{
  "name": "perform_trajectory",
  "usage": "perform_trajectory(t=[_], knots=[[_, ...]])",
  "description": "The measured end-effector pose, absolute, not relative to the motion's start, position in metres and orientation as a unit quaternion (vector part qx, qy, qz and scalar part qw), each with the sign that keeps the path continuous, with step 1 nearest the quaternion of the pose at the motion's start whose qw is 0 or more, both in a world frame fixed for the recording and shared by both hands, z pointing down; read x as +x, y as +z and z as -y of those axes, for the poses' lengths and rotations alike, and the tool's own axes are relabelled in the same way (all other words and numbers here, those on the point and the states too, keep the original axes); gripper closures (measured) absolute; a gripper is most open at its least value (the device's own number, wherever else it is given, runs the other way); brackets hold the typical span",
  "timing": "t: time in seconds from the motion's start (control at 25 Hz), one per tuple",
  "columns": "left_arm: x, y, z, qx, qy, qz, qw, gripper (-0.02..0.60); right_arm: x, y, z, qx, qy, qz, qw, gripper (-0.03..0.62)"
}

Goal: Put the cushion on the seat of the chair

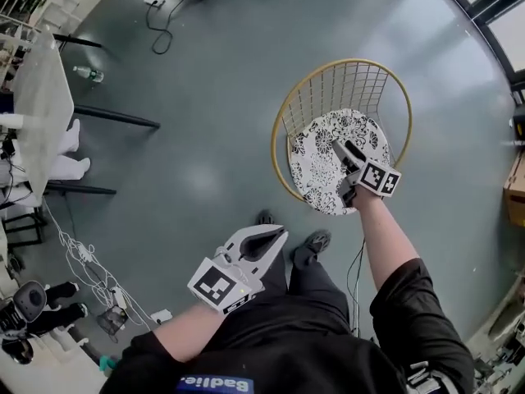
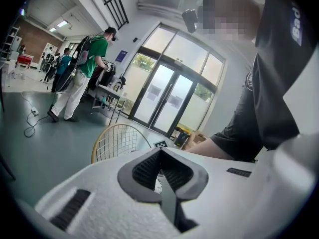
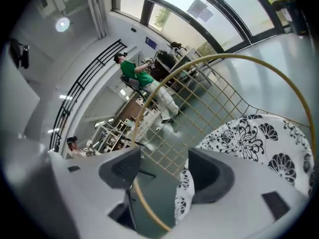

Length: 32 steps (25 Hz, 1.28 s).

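Nearest, at the lower middle of the head view, you are holding the left gripper (image 1: 272, 240) by your lap with its jaws together and nothing in them; it looks to have no job here. Further out, right of centre, you are hovering the right gripper (image 1: 344, 154) over the cushion (image 1: 316, 150), jaws spread wide and pressing on nothing. The cushion is lying flat on the seat of the chair (image 1: 344, 62), so the placing seems done.
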<state>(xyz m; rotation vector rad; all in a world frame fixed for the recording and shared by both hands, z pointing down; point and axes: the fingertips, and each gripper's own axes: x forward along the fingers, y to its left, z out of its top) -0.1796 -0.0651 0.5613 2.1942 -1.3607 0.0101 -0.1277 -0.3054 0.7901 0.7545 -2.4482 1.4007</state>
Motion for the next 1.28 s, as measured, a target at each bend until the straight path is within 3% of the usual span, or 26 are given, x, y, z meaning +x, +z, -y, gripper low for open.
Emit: perform_trajectory(t=[0.56, 0.84, 1.04, 1.28], knots=[[-0.116, 0.439, 0.062, 0.877, -0.023, 0.437, 0.199, 0.566, -0.074, 0.523, 0.155, 0.178, 0.377, 0.909, 0.027, 0.322], [-0.080, 0.416, 0.066, 0.901, -0.021, 0.396, 0.175, 0.566, -0.048, 0.444, 0.113, 0.160, 0.338, 0.927, -0.035, 0.326], [-0.049, 0.395, 0.070, 0.924, -0.017, 0.351, 0.151, 0.566, -0.022, 0.408, 0.096, 0.170, 0.290, 0.940, -0.053, 0.409], [-0.034, 0.372, 0.066, 0.939, -0.017, 0.320, 0.124, 0.566, -0.009, 0.392, 0.073, 0.187, 0.233, 0.953, -0.054, 0.460]])
